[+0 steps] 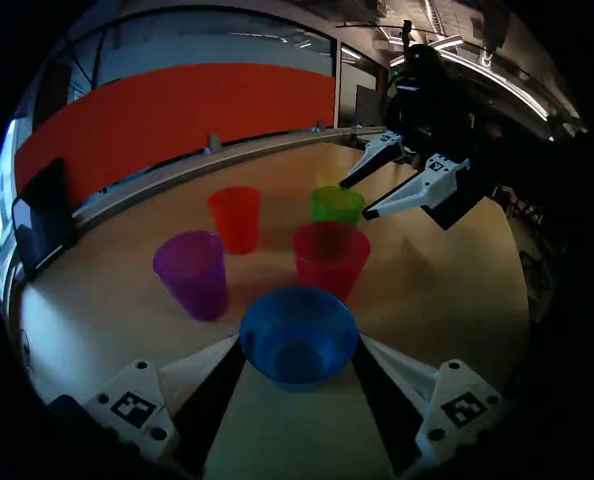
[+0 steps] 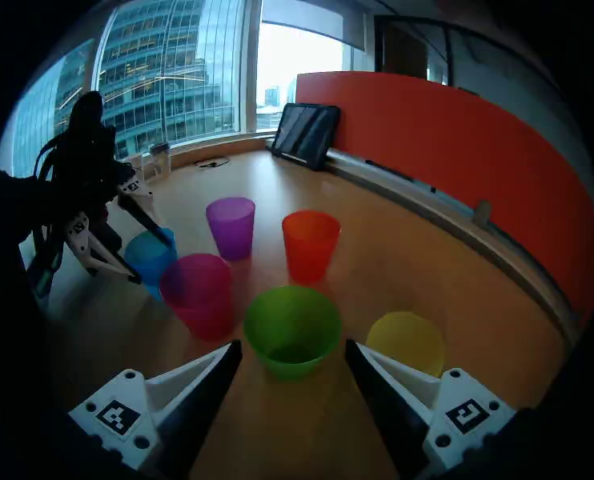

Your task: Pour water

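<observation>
Both sides of blue cup [image 1: 299, 332] are being touched by fingers of left gripper [image 1: 299, 344]; clamping cannot be told. Right gripper [image 2: 293, 346] is being held open around green cup [image 2: 291, 324], apart from it. Risk: red cup [image 1: 330, 256], just ahead of left gripper, is being crowded; a tilt could topple it.

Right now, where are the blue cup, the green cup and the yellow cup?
blue cup [image 1: 299, 340]: left gripper view, on its inside.
green cup [image 2: 291, 324]: right gripper view, on its inside.
yellow cup [image 2: 405, 340]: right gripper view, on its open top.
</observation>
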